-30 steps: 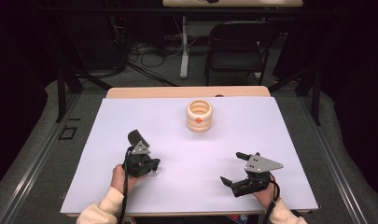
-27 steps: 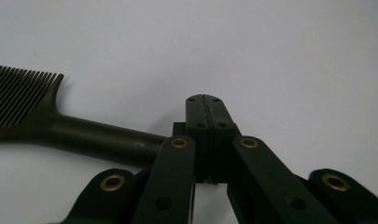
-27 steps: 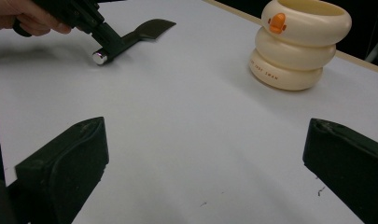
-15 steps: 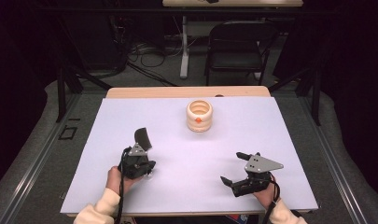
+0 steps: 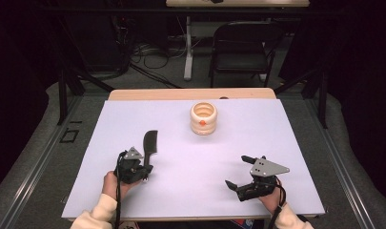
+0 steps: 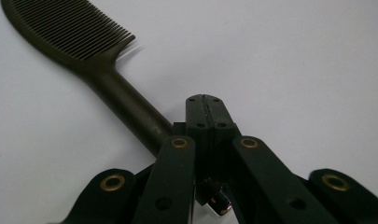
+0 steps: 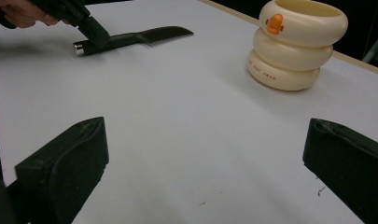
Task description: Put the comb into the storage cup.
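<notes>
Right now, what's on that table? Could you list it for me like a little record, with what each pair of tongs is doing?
Surface: white table
Left tongs: shut on the handle of the black comb
Black comb: held low over the table, teeth end pointing away from the person
Right tongs: open, holding nothing, low over the table
Cream holder: ringed cup with an orange mark, upright near the far edge, apart from both tongs

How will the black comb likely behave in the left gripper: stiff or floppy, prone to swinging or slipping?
The comb looks like rigid moulded plastic, so it probably stays straight. The left gripper pinches only the handle's end, so the long toothed part may pivot or droop. The handle looks smooth and rounded, so it could slip or twist between the jaws.
</notes>
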Action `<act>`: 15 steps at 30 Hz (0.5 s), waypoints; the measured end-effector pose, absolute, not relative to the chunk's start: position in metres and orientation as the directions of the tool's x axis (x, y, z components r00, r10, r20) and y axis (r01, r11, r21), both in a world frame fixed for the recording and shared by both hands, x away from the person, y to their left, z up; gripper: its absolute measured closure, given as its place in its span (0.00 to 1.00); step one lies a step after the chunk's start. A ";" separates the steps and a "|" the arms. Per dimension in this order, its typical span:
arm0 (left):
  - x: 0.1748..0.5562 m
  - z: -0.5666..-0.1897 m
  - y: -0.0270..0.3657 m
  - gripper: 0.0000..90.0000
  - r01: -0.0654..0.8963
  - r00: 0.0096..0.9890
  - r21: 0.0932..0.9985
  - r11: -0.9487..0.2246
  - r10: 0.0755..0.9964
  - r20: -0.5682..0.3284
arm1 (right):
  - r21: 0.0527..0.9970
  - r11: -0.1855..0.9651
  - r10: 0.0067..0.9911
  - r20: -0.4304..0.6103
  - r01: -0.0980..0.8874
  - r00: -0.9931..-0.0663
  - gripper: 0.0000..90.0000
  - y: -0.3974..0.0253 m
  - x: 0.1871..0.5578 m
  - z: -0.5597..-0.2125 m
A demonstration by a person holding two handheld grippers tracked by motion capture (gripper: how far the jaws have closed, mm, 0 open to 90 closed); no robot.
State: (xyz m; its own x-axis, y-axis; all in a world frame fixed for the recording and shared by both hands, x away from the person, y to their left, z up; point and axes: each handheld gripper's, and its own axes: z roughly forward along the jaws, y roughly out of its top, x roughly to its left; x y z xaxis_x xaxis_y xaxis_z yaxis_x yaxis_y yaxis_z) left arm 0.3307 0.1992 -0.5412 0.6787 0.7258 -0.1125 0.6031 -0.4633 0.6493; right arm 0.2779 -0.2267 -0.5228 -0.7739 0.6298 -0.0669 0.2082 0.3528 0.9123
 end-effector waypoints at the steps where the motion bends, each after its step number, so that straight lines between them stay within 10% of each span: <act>1: 0.331 -0.541 0.201 1.00 0.606 0.676 0.646 -0.463 0.728 -0.113 | 0.912 0.353 0.630 -0.067 0.208 -0.774 0.00 -0.227 0.278 -0.523; 15: 0.332 -0.539 0.212 1.00 0.612 0.664 0.639 -0.466 0.742 -0.096 | 0.912 0.351 0.631 -0.063 0.211 -0.774 0.00 -0.227 0.278 -0.523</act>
